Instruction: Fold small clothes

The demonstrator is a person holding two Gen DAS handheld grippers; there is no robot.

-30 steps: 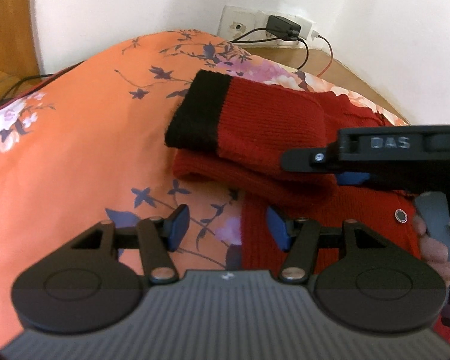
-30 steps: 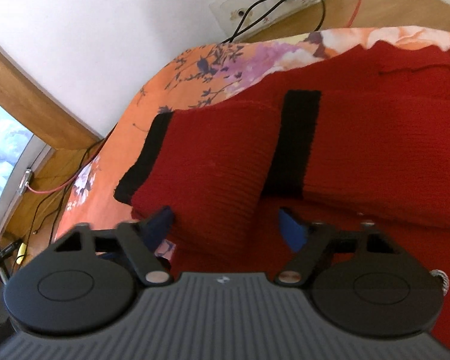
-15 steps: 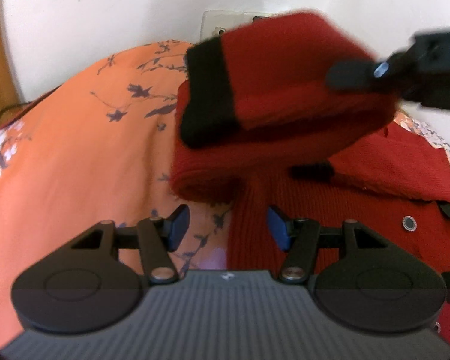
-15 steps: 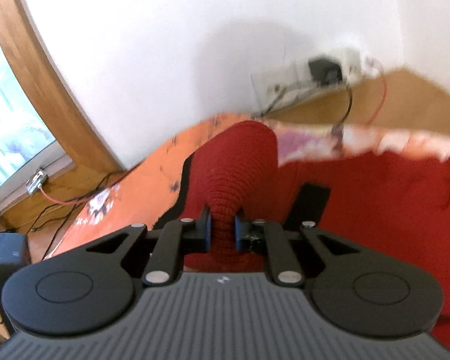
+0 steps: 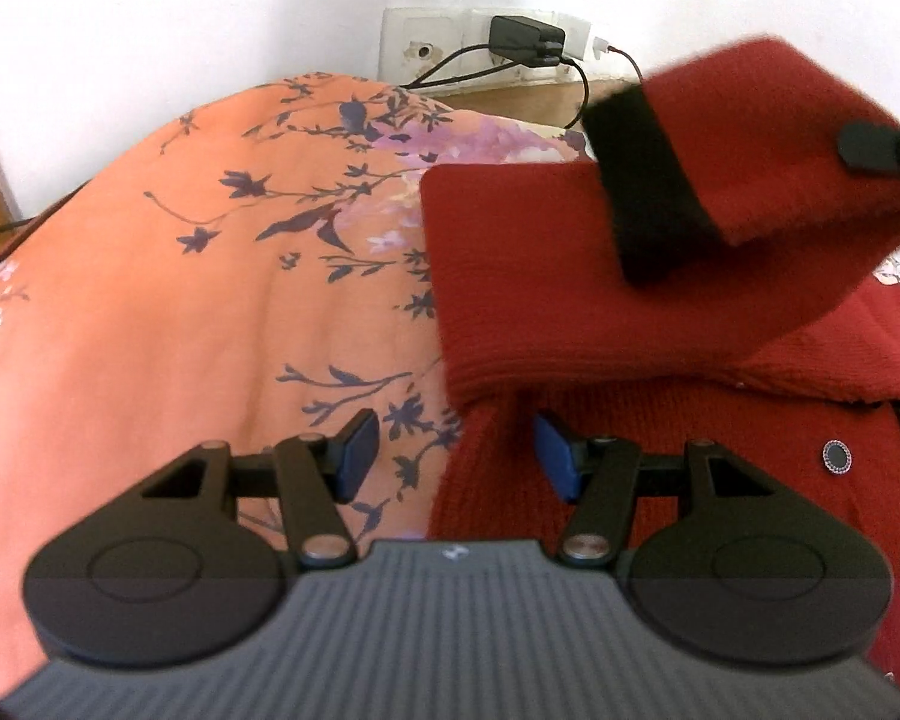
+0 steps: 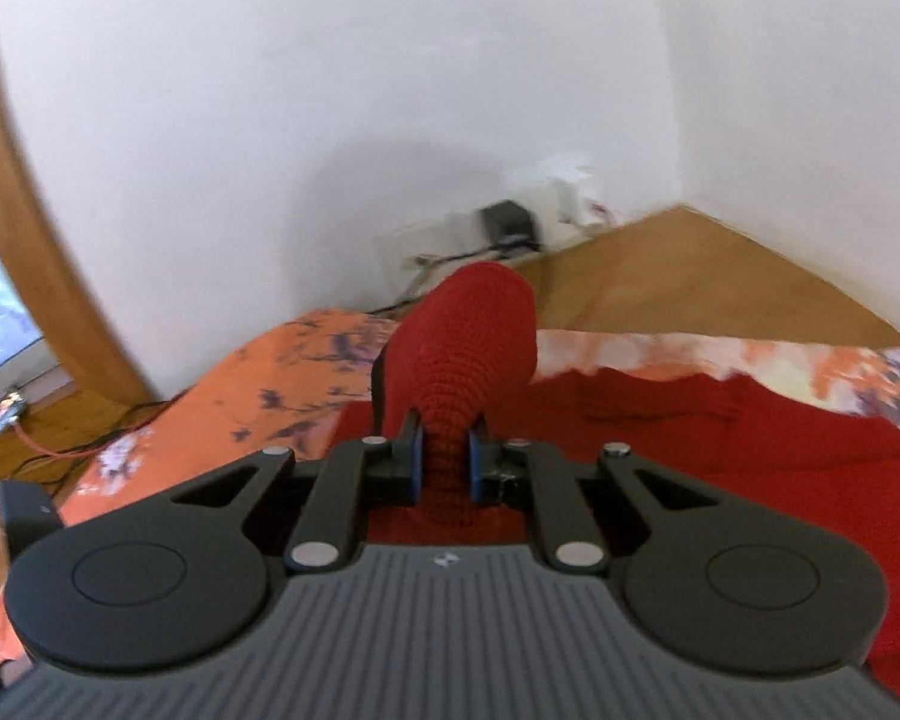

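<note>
On my left lies the orange floral bedspread (image 5: pixel 150 276), with my left tongs (image 5: pixel 453 456) hanging over it, jaws spread wide and holding nothing, astride the edge of the red knitted cardigan (image 5: pixel 720 480) that lies on the spread. To the right, my right tongs (image 6: pixel 444 462) are clamped on the cardigan's red sleeve (image 6: pixel 468 348), lifting it above the garment's body; its black cuff (image 5: pixel 648 186) hangs free in the air.
</note>
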